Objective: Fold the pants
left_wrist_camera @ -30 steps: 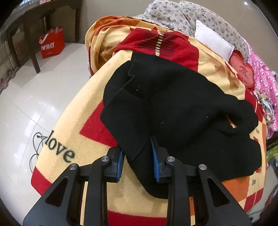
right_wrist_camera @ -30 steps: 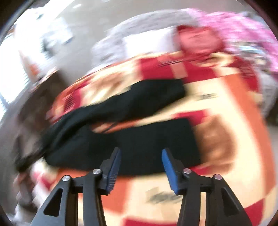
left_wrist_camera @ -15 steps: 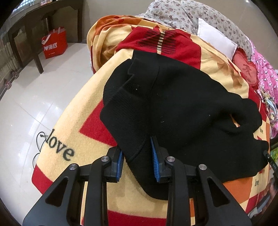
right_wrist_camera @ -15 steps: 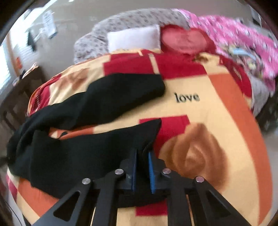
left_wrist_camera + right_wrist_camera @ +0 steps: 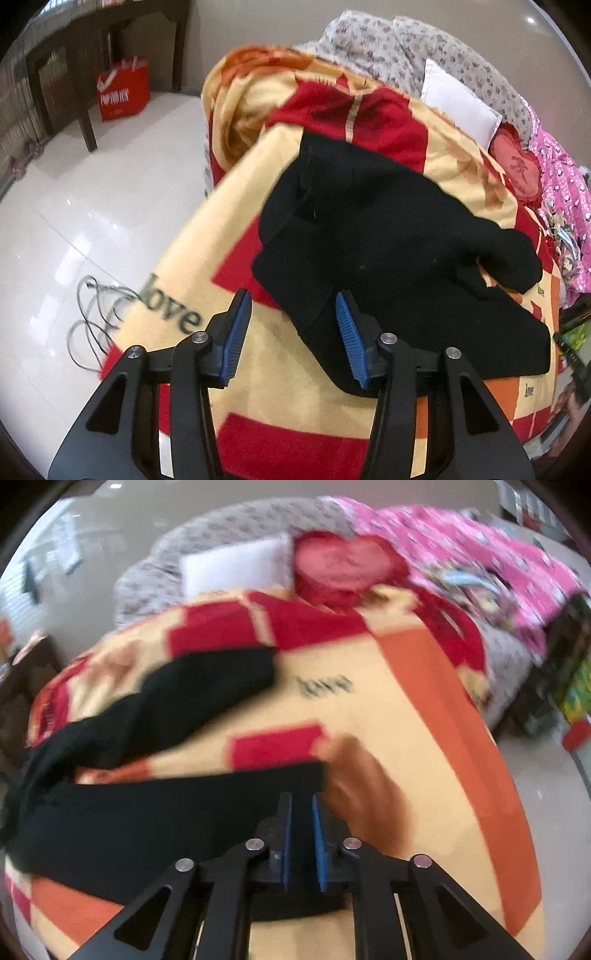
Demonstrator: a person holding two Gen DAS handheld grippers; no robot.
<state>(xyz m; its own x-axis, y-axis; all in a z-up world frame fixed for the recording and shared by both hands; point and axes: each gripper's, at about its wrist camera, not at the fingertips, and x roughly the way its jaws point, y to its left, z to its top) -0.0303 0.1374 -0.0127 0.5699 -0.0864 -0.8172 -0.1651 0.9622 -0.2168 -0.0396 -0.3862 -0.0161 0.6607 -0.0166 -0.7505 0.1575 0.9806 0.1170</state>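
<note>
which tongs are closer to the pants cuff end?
Right. Right tongs are clamped on the black pants at the leg end; left tongs are open at the waist end.

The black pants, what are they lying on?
The pants lie spread on a blanket patterned in yellow, red and orange with the word "love". Where the fabric covers it, the blanket's pattern is hidden, and nothing shows what lies beneath the blanket.
</note>
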